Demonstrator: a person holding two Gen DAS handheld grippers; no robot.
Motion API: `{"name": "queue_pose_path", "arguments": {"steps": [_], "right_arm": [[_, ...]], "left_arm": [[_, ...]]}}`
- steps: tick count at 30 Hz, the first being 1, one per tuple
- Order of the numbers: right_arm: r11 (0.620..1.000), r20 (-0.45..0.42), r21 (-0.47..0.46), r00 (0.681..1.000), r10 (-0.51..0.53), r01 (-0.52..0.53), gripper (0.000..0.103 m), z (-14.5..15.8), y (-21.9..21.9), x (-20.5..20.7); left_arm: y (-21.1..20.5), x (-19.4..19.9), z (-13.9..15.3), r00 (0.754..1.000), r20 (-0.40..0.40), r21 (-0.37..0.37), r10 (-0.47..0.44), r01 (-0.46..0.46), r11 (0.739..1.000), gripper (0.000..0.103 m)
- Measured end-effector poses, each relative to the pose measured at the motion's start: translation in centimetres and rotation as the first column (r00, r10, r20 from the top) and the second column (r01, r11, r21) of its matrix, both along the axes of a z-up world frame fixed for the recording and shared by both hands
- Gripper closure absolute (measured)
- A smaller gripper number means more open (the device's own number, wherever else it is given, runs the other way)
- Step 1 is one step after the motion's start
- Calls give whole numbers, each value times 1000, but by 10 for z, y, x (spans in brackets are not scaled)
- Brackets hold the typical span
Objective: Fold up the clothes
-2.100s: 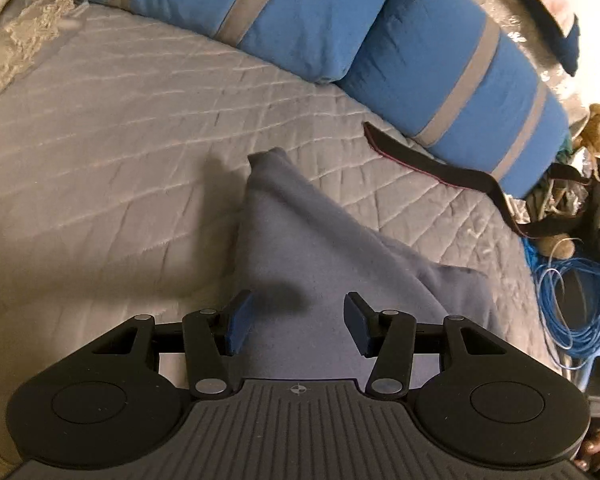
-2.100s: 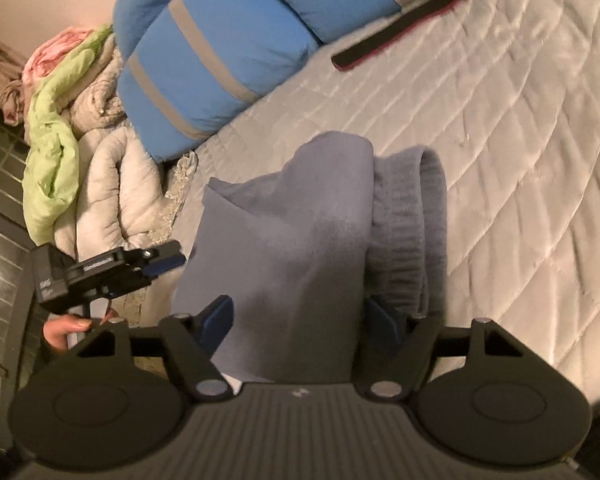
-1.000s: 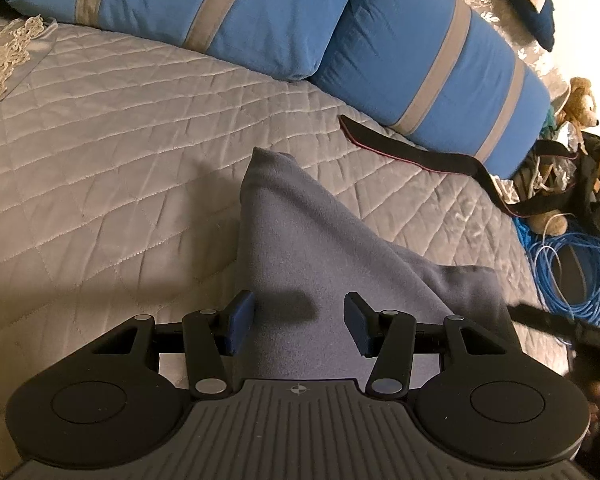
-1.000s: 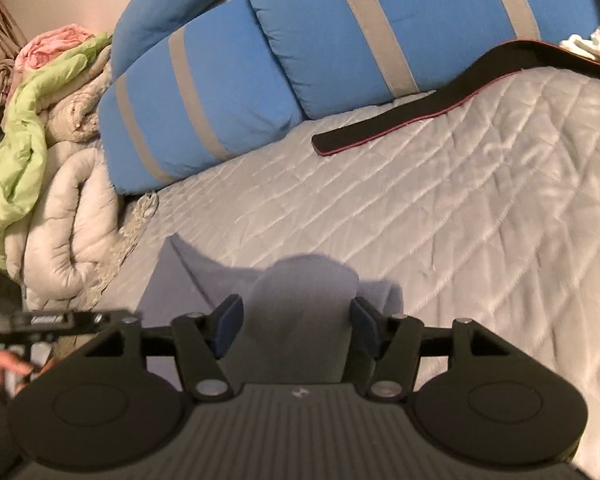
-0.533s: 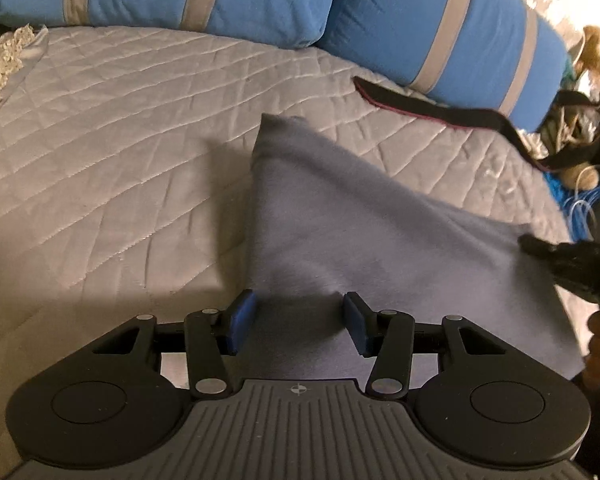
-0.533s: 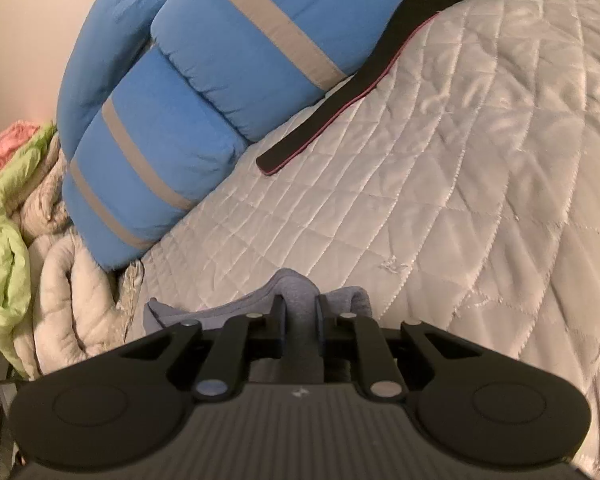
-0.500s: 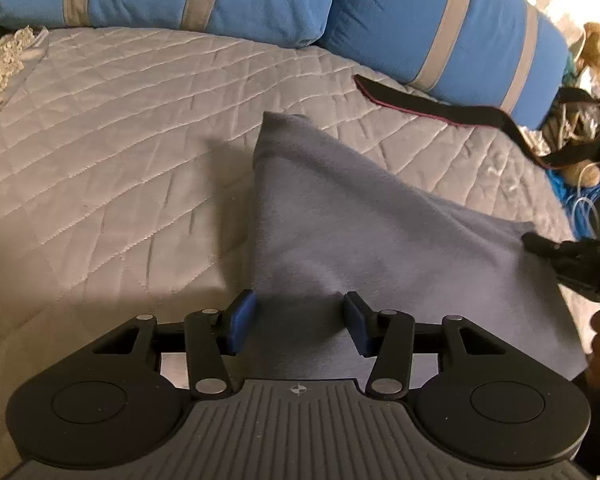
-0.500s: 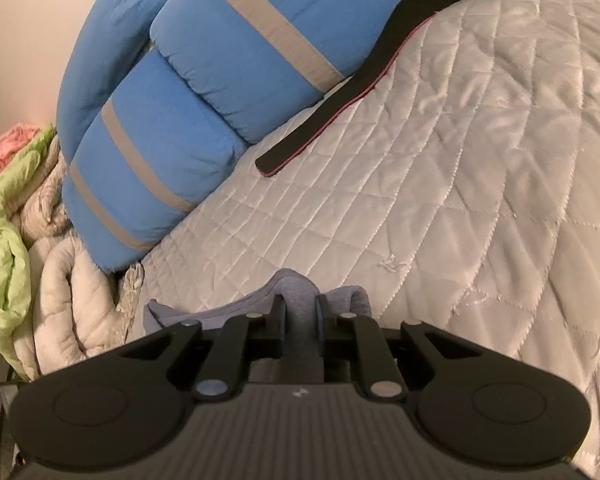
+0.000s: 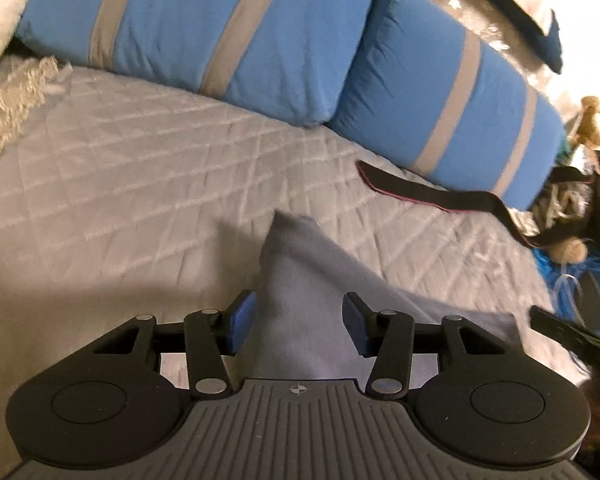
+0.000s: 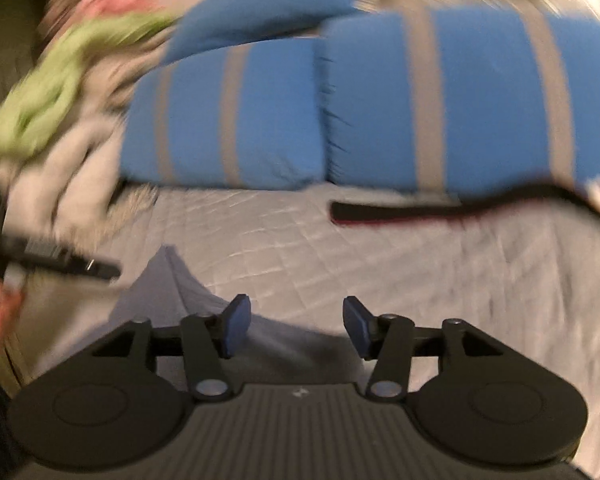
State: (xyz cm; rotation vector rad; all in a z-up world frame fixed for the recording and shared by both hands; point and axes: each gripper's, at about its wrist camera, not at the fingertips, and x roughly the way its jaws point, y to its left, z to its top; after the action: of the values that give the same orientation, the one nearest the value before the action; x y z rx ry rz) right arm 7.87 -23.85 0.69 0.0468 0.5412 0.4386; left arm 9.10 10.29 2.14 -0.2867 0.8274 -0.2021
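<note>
I see one grey-blue garment (image 9: 300, 280), soft fleece-like cloth, lying on the bed (image 9: 120, 168), one corner tapering to a point toward the pillows, right edge in a broad fold, rumpled near edge (image 10: 172, 292) in my blurred right view

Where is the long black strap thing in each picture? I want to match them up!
Left wrist view: the black strap lies on the quilt at right of centre, just below the right blue striped pillow.
Right wrist view: the black strap stretches across the right half, just below the blue striped pillows; this view is blurred.
Shared landmark: the blue pillows with grey stripes, right behind the strap.
</note>
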Motion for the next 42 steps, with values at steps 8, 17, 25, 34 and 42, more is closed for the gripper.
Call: {"name": "queue_pose_path", "arguments": {"steps": [8,17,25,34,42], "right_arm": [[923,75,-341,974,215,-177,36,-5,89,27],[802,140,-533,907,398,-269,36,-38,156,12],[769,187,-589,885,427,-247,36,-49,167,0],[780,176,-570,888,424,-259,40,-43,161,4],[758,123,-581,888,443,-297,63,-47,153,12]], "left_arm": [[-12,27,-1,999,21,-42,34,-33,999,57],[-17,35,0,998,34,-32,59,-58,998,56],[-20,39,-3,999,14,-25,51,-50,998,56],[-35,42,-11,1000,-21,76,17,-15,997,56],[-36,42,-13,999,-31,86,13,-10,996,56]]}}
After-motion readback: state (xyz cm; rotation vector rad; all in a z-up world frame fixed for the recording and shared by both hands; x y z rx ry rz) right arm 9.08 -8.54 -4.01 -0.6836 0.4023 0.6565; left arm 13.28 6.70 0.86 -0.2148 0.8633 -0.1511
